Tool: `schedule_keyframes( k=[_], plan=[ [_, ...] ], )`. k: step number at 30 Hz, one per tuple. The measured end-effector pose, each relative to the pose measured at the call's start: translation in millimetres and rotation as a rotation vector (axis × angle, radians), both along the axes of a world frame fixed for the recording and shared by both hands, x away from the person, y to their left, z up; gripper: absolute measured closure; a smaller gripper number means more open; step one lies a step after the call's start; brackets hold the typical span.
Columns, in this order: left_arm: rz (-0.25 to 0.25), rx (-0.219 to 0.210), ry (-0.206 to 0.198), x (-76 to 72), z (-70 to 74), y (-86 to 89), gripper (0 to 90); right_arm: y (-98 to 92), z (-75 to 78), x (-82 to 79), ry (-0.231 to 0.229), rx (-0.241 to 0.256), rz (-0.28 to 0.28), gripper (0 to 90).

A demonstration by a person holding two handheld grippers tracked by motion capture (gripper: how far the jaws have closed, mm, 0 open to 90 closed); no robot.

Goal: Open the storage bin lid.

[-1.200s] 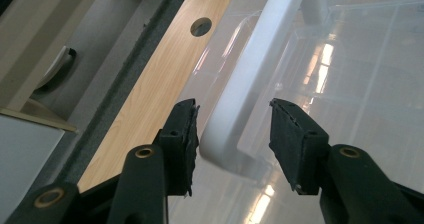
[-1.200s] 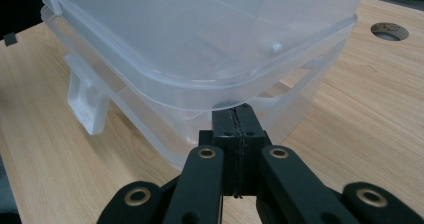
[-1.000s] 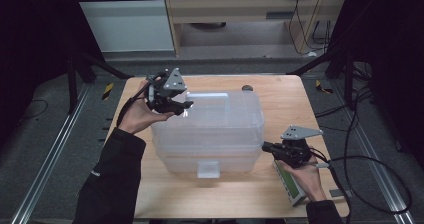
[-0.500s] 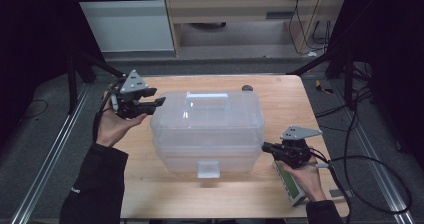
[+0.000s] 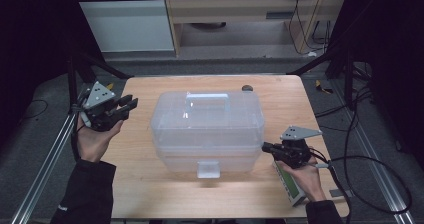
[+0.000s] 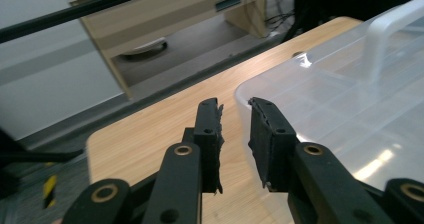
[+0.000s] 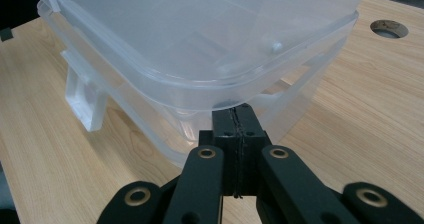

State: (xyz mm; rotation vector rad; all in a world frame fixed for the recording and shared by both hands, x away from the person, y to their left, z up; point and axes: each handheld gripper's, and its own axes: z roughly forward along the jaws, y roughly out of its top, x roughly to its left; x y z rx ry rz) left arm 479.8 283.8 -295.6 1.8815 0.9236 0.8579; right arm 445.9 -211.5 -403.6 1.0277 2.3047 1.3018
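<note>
A clear plastic storage box [image 5: 207, 126] with a lid and a top handle [image 5: 207, 97] stands in the middle of the wooden table [image 5: 150, 194]. My left gripper [image 5: 128, 105] is held up at the table's left edge, apart from the box. In the left gripper view its jaws [image 6: 235, 111] stand open with nothing between them, and the box's corner [image 6: 350, 104] lies just ahead to the right. My right gripper [image 5: 266, 147] is shut, its tips against the box's lower right corner. In the right gripper view the closed jaws [image 7: 239, 115] sit just under the lid's rim [image 7: 210, 86].
A front latch [image 5: 208, 169] hangs from the box toward the person. A green and white device [image 5: 291, 185] lies under the right hand. A round hole [image 5: 246, 88] is in the table behind the box. Cables trail on the floor at right.
My left gripper has drawn away from the box's top left corner, out to the table's left edge. The right gripper and the box have stayed put.
</note>
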Motion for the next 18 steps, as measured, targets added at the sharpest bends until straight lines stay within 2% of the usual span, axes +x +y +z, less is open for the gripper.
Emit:
schedule_keyframes(
  k=[3, 8, 10, 18],
  plan=[
    [0.023, -0.030, 0.008, -9.2, -11.5, 8.1, 77.7, 0.1, 0.0, 0.1, -0.001, -0.002, 0.001, 90.0],
    [0.054, -0.056, 0.010, -16.2, -22.0, 13.9, 81.8, 0.3, -0.2, -0.2, -0.001, -0.006, -0.001, 90.0],
    [0.069, -0.083, 0.015, -20.7, -32.0, 17.2, 84.4, 0.4, -0.2, -0.1, 0.002, -0.005, -0.001, 90.0],
    [0.074, -0.092, 0.068, -27.0, -63.7, 20.3, 88.3, 0.4, -0.2, -0.1, 0.001, -0.007, -0.001, 90.0]
  ],
)
